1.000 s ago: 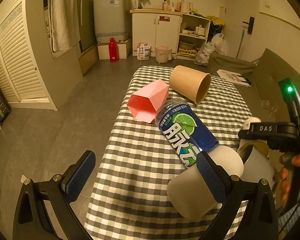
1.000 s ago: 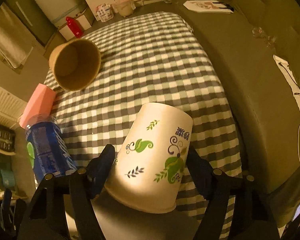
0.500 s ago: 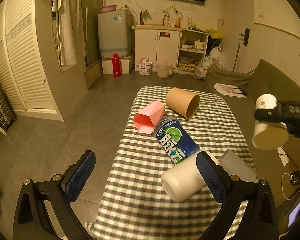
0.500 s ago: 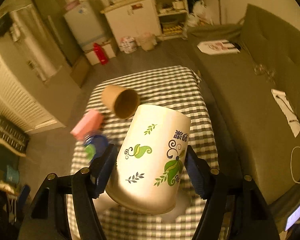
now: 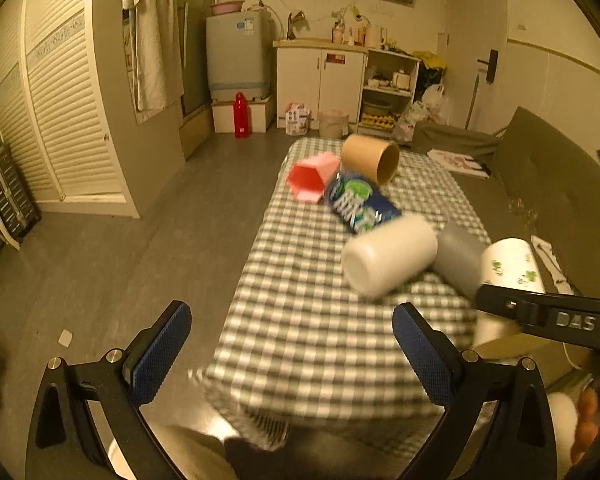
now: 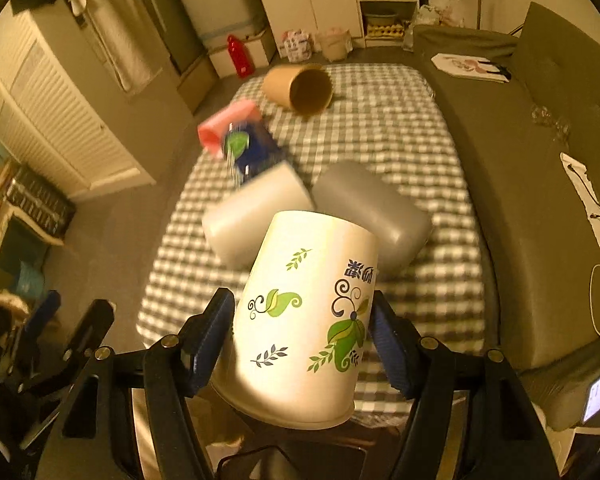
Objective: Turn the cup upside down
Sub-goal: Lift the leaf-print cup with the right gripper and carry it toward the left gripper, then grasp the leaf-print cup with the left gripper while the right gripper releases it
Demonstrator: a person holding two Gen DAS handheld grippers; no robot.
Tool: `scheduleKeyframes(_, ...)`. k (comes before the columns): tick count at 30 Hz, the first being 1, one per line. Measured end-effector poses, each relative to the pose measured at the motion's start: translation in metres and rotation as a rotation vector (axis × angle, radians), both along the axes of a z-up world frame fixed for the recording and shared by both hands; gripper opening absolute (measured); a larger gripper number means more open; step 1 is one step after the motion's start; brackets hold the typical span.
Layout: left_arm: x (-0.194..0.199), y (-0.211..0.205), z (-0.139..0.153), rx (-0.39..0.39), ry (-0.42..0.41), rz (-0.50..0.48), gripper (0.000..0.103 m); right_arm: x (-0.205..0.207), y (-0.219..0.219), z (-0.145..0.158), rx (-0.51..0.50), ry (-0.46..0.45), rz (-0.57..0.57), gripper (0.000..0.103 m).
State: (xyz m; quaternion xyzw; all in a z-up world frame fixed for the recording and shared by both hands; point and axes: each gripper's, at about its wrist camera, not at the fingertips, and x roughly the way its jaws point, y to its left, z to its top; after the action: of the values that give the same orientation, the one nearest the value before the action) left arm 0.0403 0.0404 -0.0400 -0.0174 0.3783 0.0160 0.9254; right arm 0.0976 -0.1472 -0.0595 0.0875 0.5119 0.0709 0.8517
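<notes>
My right gripper (image 6: 302,340) is shut on a white paper cup with green leaf prints (image 6: 306,316). It holds the cup in the air above the near end of the checkered table (image 6: 400,140), the cup's closed base pointing away and its mouth toward the camera. The cup also shows at the right of the left wrist view (image 5: 508,268), clamped by the right gripper's black finger (image 5: 548,314). My left gripper (image 5: 292,356) is open and empty, low over the near end of the table (image 5: 300,320).
Lying on the table: a plain white cup (image 5: 388,256), a grey cup (image 5: 458,260), a blue drink bottle (image 5: 358,204), a pink cup (image 5: 310,176) and a brown paper cup (image 5: 370,158). A green sofa (image 6: 548,160) runs along the table's right side. Open floor lies left.
My right gripper has lifted the leaf-print cup off the table and now holds it lower and nearer the table's near end. The left gripper has pulled back and stays open.
</notes>
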Motion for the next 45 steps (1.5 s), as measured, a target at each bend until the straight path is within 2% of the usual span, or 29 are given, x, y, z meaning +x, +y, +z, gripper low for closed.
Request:
scheduleKeyframes(4,-0.011,0.007,-0.013,-0.005,0.023,0.01,0.103,-0.002,0.013,-0.029,-0.043,0.012,0.014,0.067)
scheduleKeyframes(9,-0.015,0.015,-0.025,-0.001,0.045,0.035,0.103,0.003,0.021,-0.048,-0.104,0.012,0.026,0.067)
scheduleKeyframes(14,-0.011,0.012,-0.03,0.014,0.063,0.042,0.103,0.005,0.015,-0.064,-0.111,0.026,0.018,0.067)
scheduleKeyframes(20,-0.006,0.003,-0.027,0.027,0.077,0.041,0.103,0.008,0.005,-0.068,-0.087,0.023,0.016,0.067)
scheduleKeyframes(23,-0.002,-0.003,-0.024,0.042,0.082,0.037,0.103,0.008,0.002,-0.067,-0.074,0.027,0.023,0.07)
scheduleKeyframes(25,0.002,-0.008,-0.021,0.049,0.087,0.033,0.103,0.007,-0.003,-0.061,-0.075,0.014,0.022,0.084)
scheduleKeyframes(29,0.011,-0.022,-0.014,0.061,0.09,0.006,0.103,0.0,-0.02,-0.037,-0.086,-0.045,0.0,0.086)
scheduleKeyframes(35,0.035,-0.055,-0.01,0.047,0.124,-0.053,0.103,-0.003,-0.059,-0.009,-0.191,-0.079,-0.06,0.086)
scheduleKeyframes(39,0.054,-0.09,-0.013,0.027,0.156,-0.118,0.103,-0.005,-0.086,-0.006,-0.251,-0.078,-0.088,0.086)
scheduleKeyframes(45,0.076,-0.134,-0.026,-0.004,0.223,-0.211,0.103,-0.008,-0.119,-0.015,-0.239,-0.039,-0.131,0.086)
